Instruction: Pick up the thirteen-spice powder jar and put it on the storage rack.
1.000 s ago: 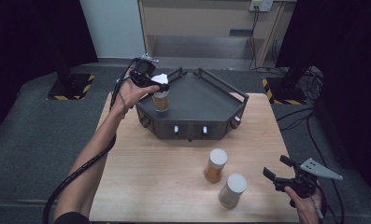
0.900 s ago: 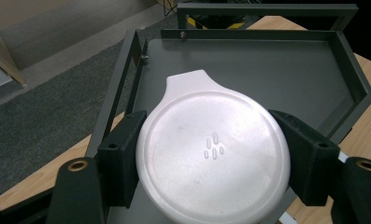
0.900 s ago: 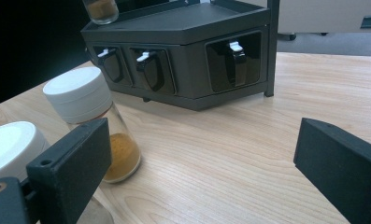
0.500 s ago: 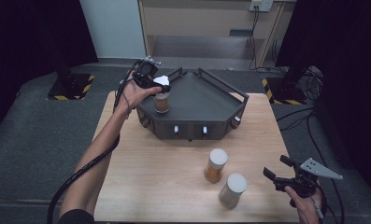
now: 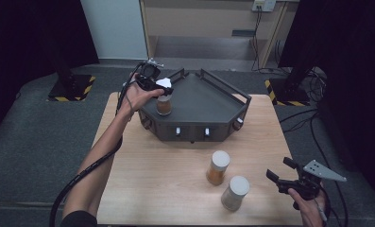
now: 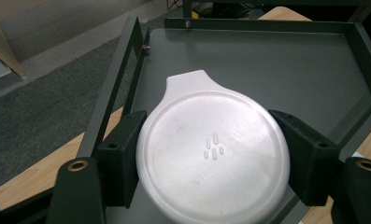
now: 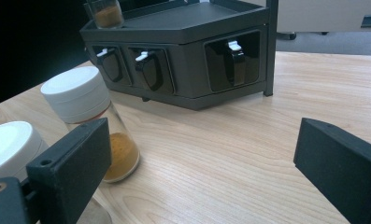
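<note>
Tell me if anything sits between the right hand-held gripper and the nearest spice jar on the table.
Nothing visible does. The right hand-held gripper hangs open at the table's near right edge, and bare wood separates it from the pale-filled spice jar. The orange-filled spice jar stands just beyond that one, off the direct line.

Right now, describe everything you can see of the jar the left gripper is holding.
The jar is a small clear cylinder, about half filled with orange-brown powder, topped by a white round lid with a small tab and embossed dots. It stands upright at the left rear of the dark tray's top deck. The left gripper is shut on its lid, one pad on each side.
</note>
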Available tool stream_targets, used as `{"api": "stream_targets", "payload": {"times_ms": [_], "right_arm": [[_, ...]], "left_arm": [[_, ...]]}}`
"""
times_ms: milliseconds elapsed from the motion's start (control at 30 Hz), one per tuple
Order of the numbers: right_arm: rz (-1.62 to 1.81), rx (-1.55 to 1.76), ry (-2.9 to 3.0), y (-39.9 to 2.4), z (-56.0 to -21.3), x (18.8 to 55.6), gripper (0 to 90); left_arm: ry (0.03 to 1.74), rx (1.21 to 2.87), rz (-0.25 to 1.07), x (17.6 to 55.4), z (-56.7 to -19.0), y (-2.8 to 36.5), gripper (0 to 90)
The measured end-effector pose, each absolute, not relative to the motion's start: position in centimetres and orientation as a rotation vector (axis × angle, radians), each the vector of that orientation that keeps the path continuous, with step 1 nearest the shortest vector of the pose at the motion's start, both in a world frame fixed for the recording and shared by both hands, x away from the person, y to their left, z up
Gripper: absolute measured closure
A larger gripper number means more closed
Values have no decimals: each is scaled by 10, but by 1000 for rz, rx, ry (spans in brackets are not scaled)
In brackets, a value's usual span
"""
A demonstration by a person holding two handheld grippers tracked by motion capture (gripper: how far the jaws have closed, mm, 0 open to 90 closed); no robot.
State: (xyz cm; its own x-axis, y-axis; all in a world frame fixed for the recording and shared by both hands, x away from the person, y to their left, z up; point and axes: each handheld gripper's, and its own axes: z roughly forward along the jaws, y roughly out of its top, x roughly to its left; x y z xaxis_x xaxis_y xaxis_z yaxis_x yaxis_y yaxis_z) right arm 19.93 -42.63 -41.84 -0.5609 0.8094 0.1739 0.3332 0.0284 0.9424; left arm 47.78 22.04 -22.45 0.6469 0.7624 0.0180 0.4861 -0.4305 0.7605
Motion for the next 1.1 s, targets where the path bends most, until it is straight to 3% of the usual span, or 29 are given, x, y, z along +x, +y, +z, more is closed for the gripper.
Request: {"api": "stream_targets", "payload": {"times_ms": [533,833,1100], "right_arm": [[1547,1159,1909,-426,-418,201,49],[1549,1161,1905,-426,-418,200,48],[1549,1158,1903,-426,-418,200,48]], "left_arm": [[963,2092,484,474,-228,224,290],[966,2062,493,469,-226,224,112],[932,2008,542,454,-217,229,80]]}}
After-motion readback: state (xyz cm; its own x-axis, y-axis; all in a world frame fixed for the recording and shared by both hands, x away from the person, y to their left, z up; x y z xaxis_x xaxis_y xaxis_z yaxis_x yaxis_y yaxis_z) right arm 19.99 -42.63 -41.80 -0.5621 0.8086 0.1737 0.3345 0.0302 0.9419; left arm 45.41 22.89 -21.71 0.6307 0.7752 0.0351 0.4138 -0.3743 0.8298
